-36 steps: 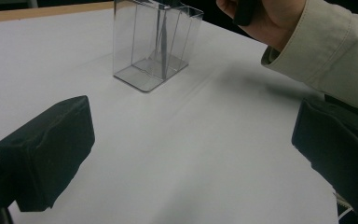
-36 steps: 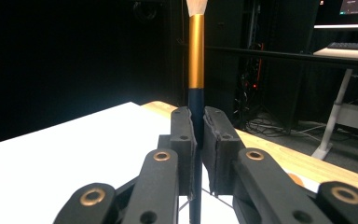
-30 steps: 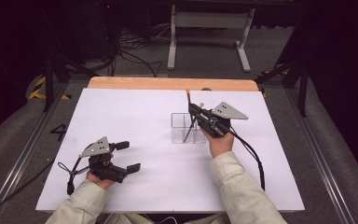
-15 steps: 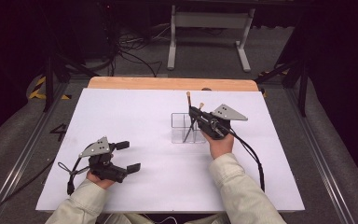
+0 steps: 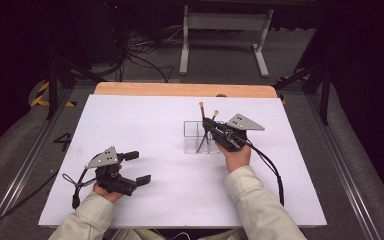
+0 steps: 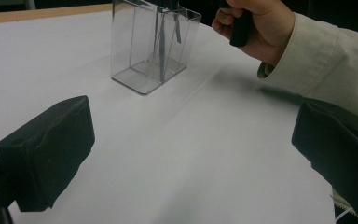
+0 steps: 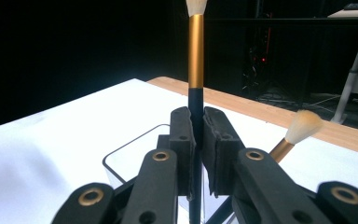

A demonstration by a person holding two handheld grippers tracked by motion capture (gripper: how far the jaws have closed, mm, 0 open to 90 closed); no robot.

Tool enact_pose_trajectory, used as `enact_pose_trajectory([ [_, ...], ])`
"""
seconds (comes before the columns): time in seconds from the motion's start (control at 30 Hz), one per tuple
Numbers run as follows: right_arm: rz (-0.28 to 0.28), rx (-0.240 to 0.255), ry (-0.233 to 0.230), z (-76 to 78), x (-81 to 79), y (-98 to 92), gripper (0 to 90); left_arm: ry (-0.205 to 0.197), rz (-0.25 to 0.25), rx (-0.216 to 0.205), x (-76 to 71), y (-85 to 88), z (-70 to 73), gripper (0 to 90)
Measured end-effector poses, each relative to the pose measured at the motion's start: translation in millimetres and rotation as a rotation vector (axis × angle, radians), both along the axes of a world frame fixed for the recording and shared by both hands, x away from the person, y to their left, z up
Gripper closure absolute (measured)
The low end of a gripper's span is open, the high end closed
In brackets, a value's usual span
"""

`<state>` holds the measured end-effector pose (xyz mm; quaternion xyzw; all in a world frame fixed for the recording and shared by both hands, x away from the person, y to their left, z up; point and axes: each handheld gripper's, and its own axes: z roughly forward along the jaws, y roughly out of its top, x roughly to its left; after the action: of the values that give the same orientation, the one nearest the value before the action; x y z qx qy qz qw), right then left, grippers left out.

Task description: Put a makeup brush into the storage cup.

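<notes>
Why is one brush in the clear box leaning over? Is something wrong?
Nothing looks wrong. The leaning brush just rests loose in the clear box. The right gripper holds the other brush upright. Nothing is spilled or broken.

A clear plastic two-compartment holder [image 5: 198, 137] stands on the white-topped bench [image 5: 145, 125], right of centre. Two gold-ferruled makeup brushes stand in it: the upright brush [image 5: 201, 111] left of the leaning brush [image 5: 213, 117]. The right claw [image 5: 211, 123] sits at the holder's right side; the left claw [image 5: 137, 167] rests well apart, near the front left.
</notes>
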<state>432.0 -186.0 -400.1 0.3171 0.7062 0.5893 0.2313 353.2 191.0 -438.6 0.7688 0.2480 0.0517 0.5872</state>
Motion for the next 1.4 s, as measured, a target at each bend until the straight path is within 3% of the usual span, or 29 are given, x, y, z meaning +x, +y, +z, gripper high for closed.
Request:
enact_pose_trajectory([
  [0.3,0.005,-0.015,0.012,-0.5,0.0,-0.7,81.6,0.0,-0.001,0.0,0.0,-0.1,0.1,0.0],
  [0.63,0.04,0.006,0.015,9.0,-7.1,-7.1,44.1,0.002,0.002,-0.003,-0.6,0.4,0.6,0.0],
  [0.8,0.059,-0.048,-0.044,23.1,-22.7,-12.5,34.6,-0.003,0.004,-0.008,-0.6,0.9,1.2,0.0],
  [0.93,0.076,-0.046,-0.047,31.5,-30.6,-20.1,28.4,-0.007,0.008,-0.016,-0.8,2.0,1.8,0.0],
  [1.1,0.081,-0.031,-0.038,38.3,-39.7,-33.6,24.6,-0.017,0.003,-0.017,-2.2,3.3,3.6,0.0],
  [1.4,0.081,-0.09,-0.04,42.3,-54.8,-55.7,20.3,-0.027,0.0,-0.013,-7.7,8.2,7.9,0.0],
])
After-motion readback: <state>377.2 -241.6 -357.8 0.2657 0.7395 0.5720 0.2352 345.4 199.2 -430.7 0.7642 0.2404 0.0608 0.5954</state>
